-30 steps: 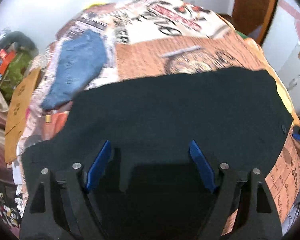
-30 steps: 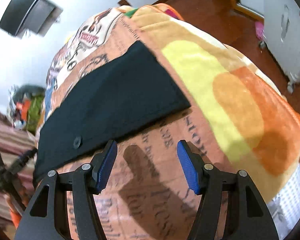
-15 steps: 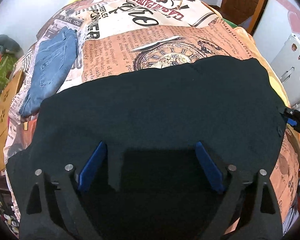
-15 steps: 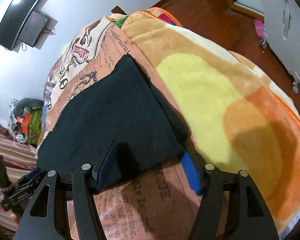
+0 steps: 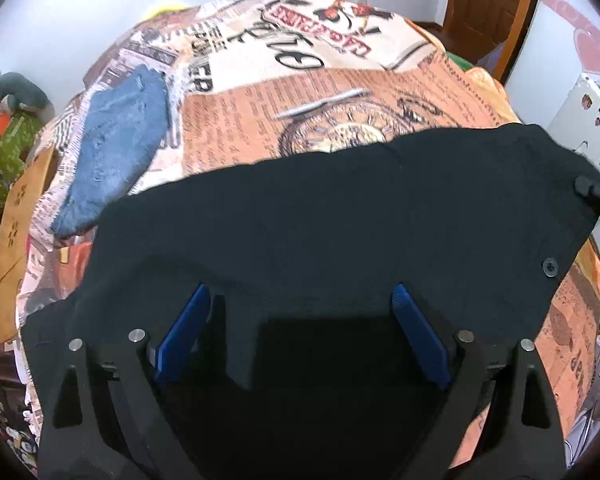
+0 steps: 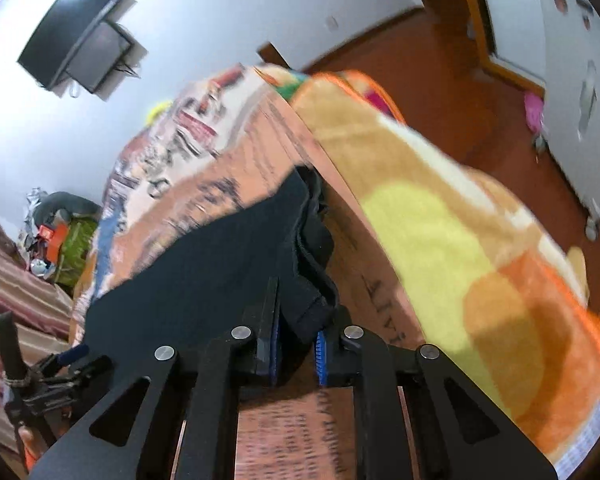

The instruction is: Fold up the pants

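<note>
Black pants (image 5: 340, 220) lie spread across the newspaper-print blanket (image 5: 340, 96), with a button (image 5: 550, 267) near their right edge. My left gripper (image 5: 300, 292) hovers over the near part of the pants, open, its blue pads wide apart with nothing gripped. In the right wrist view my right gripper (image 6: 300, 320) is closing on the pants' corner (image 6: 308, 248). The bunched black cloth is pinched between its pads and lifted off the bed. The right gripper (image 5: 592, 192) also shows at the pants' far right corner in the left wrist view.
Folded blue jeans (image 5: 116, 148) lie at the bed's left. A cardboard box (image 5: 20, 208) and clutter stand beyond the left edge. An orange-and-yellow fleece (image 6: 440, 232) covers the bed's right side above a wooden floor. A white appliance (image 5: 580, 120) stands to the right.
My right gripper slid from bare blanket onto the pants' corner, closed on it and raised it, bunching the cloth. My left gripper spread its jaws a little wider and stayed over the pants.
</note>
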`<action>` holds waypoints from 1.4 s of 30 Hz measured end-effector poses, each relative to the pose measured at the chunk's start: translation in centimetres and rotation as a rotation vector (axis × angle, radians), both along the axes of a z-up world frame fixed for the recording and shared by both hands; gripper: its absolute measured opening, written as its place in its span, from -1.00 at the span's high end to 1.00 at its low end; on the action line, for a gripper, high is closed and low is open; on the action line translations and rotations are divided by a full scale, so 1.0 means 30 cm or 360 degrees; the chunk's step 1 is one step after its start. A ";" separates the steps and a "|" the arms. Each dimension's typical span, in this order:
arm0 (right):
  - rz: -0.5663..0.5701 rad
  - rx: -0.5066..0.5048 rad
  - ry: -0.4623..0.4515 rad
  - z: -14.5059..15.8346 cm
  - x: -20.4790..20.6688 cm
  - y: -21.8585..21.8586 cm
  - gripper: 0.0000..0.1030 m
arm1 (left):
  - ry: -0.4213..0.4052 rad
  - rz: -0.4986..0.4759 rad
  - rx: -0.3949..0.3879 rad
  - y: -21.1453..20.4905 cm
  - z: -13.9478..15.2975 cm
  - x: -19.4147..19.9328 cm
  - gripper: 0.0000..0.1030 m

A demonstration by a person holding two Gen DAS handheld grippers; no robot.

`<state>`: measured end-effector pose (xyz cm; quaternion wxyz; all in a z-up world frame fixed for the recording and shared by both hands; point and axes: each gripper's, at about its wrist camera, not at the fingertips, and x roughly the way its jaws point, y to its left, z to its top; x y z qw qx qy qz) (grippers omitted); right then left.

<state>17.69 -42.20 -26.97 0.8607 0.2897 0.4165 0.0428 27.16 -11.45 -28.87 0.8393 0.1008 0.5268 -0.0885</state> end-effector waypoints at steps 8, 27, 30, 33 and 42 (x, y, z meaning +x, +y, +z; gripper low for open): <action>0.0115 -0.0075 -0.0270 0.249 0.007 0.114 0.77 | -0.0103 0.0087 -0.0135 0.105 0.120 -0.040 -0.81; 0.0773 -0.0140 -0.0401 0.370 0.123 0.722 0.77 | -0.0303 0.0463 -0.0293 0.550 0.236 -0.229 -0.81; 0.0919 -0.0147 -0.0304 0.294 0.137 0.840 0.77 | -0.0277 0.0565 -0.0345 0.635 0.222 -0.261 -0.81; 0.1093 -0.0183 -0.0172 0.187 0.128 0.962 0.77 | -0.0256 0.0640 -0.0372 0.686 0.209 -0.284 -0.81; 0.1355 -0.0315 0.0022 0.051 0.056 1.065 0.33 | -0.0225 0.0652 -0.0322 0.690 0.196 -0.293 -0.81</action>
